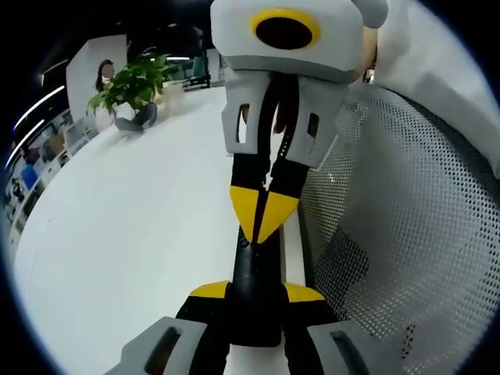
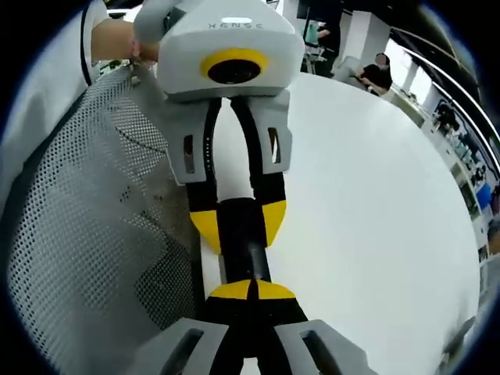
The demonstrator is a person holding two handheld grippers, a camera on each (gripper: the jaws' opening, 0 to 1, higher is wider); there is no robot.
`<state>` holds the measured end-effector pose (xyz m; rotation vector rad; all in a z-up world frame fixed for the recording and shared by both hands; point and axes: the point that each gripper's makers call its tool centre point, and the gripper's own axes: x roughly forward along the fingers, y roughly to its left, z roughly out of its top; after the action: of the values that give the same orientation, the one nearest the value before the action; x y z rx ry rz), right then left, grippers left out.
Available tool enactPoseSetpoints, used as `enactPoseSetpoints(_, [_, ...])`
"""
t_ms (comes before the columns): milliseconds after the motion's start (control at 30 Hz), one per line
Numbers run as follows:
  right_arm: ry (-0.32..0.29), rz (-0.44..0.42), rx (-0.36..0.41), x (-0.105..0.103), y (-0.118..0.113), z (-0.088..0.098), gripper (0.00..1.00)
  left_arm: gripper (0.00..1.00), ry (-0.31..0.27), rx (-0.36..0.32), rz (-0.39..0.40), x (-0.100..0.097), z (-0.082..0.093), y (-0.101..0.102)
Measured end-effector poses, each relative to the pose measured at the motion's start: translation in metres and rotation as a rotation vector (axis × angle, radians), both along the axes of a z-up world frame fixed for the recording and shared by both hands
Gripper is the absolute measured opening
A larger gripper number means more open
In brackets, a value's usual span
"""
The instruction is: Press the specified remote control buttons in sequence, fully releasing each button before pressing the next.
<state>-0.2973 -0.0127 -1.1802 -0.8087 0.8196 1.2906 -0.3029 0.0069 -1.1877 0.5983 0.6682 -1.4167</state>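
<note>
In the left gripper view, the left gripper (image 1: pixel 255 293) comes up from the bottom. Its two jaws are apart and squeeze a long black remote control (image 1: pixel 251 266) between them. The remote sticks out over a big white table (image 1: pixel 117 234). The right gripper (image 1: pixel 263 215) comes down from the top. Its yellow tips are closed together and touch the far end of the remote. A grey mesh chair back (image 1: pixel 406 219) is on the right. A green plant (image 1: pixel 133 82) stands far away on the table.

In the right gripper view, the right gripper (image 2: pixel 250 291) has its jaws shut tight, with the tips meeting at the near end of the remote (image 2: pixel 241 250). The left gripper (image 2: pixel 238 223) hangs from the top, and its yellow tips hug the sides of the remote. The mesh (image 2: pixel 86 219) is on the left and the table (image 2: pixel 375 203) on the right.
</note>
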Motion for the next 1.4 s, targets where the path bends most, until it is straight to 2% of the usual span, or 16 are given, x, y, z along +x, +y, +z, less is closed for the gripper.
enactPoseSetpoints(100, [0.008,-0.014,0.002,0.006,-0.001,0.001,0.00,0.24,0.000,-0.001,0.000,0.000,0.000,0.000])
enactPoseSetpoints(200, [0.057,0.003,0.007,0.002,0.003,-0.002,0.00,0.24,0.000,-0.001,-0.001,0.000,0.000,0.000])
enactPoseSetpoints(233, [0.040,0.013,-0.005,0.004,0.003,-0.001,0.00,0.24,0.001,-0.001,-0.001,0.000,0.000,0.000])
enactPoseSetpoints(333, [0.052,0.023,-0.027,0.004,0.003,-0.003,0.00,0.24,0.001,-0.002,-0.002,0.000,0.000,0.000])
enactPoseSetpoints(500, [0.068,0.000,-0.028,0.005,0.003,-0.004,0.00,0.24,0.001,-0.004,-0.001,0.001,0.000,-0.001])
enactPoseSetpoints(600, [0.078,-0.046,0.015,0.010,0.006,-0.006,0.00,0.24,0.000,-0.003,-0.002,0.001,0.000,-0.001])
enactPoseSetpoints(800, [0.081,-0.037,-0.016,0.011,0.006,-0.008,0.00,0.24,0.000,-0.004,-0.001,0.000,0.000,-0.001])
enactPoseSetpoints(900, [0.110,-0.083,0.011,0.012,0.005,-0.007,0.00,0.24,0.001,-0.009,0.003,0.000,0.000,-0.001])
enactPoseSetpoints(967, [0.088,-0.066,0.001,0.010,0.005,-0.006,0.00,0.24,0.000,-0.009,0.004,0.000,0.000,-0.001])
enactPoseSetpoints(1033, [0.037,0.005,-0.034,0.007,0.004,-0.005,0.00,0.24,0.000,-0.009,0.007,0.000,0.000,-0.001])
enactPoseSetpoints(1167, [0.071,0.001,-0.002,-0.006,0.009,-0.001,0.00,0.24,0.000,-0.013,0.012,0.000,0.000,-0.001])
enactPoseSetpoints(1400, [0.069,-0.001,-0.001,-0.007,0.009,-0.001,0.00,0.24,0.001,-0.015,0.012,0.000,0.000,-0.001])
